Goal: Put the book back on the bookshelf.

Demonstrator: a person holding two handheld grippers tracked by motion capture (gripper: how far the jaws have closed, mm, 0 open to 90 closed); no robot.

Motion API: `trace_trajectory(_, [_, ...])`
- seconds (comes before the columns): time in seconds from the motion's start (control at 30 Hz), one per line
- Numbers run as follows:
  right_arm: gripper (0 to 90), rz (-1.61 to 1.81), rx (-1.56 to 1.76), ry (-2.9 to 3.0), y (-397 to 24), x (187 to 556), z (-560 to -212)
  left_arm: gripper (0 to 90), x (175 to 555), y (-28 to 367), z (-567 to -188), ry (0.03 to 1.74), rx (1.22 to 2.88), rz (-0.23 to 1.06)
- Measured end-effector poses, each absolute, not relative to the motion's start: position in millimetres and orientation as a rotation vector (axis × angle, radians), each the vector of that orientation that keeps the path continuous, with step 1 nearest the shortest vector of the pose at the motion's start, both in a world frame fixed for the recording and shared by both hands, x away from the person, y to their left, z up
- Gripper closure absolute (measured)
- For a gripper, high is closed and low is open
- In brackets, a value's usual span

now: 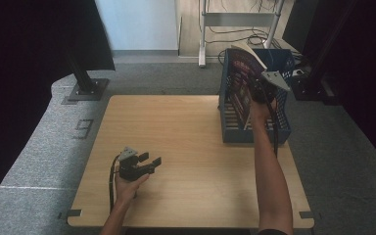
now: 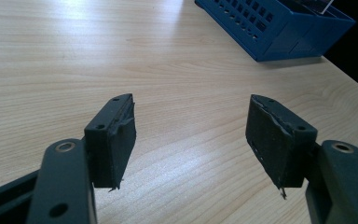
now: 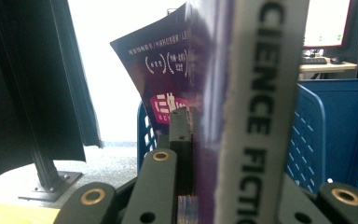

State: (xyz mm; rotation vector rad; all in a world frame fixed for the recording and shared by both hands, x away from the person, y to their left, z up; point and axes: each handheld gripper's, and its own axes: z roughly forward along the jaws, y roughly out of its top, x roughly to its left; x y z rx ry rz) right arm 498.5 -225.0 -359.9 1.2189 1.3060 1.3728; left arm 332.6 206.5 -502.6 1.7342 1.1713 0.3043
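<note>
Clamping a purple-covered book (image 1: 243, 78) by its spine, the right gripper (image 1: 260, 90) holds it upright over the blue basket (image 1: 254, 133) at the worktop's (image 1: 186, 142) far right corner, apparently for shelving, while the left gripper (image 1: 151, 161) rests open and empty near the front edge.

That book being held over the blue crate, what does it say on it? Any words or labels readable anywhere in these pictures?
"CIENCE FICTIO": large dark letters running down the grey spine of the book, cut off at both ends in the right gripper view.
White lines of small characters and a pink label on the book's dark purple cover: too small and blurred to read.
The blue crate and the table: no writing to be seen.
</note>
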Motion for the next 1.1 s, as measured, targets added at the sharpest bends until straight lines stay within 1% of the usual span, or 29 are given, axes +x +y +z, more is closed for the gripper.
trace_trajectory(0.4, [81.3, 1.359, 1.229, 1.295, -221.0, 510.9, -365.3, 33.5, 333.6, 209.3, -502.7, 1.179, 1.726, 0.306])
trace_trajectory(0.87, [81.1, 1.300, 1.238, 1.316, -213.1, 530.7, -385.5, 33.6, 336.1, 215.8, -504.2, 1.196, 1.713, 0.314])
trace_trajectory(1.1, [81.2, 1.290, 1.239, 1.357, -207.0, 532.9, -397.0, 33.6, 335.2, 216.1, -503.5, 1.195, 1.710, 0.316])
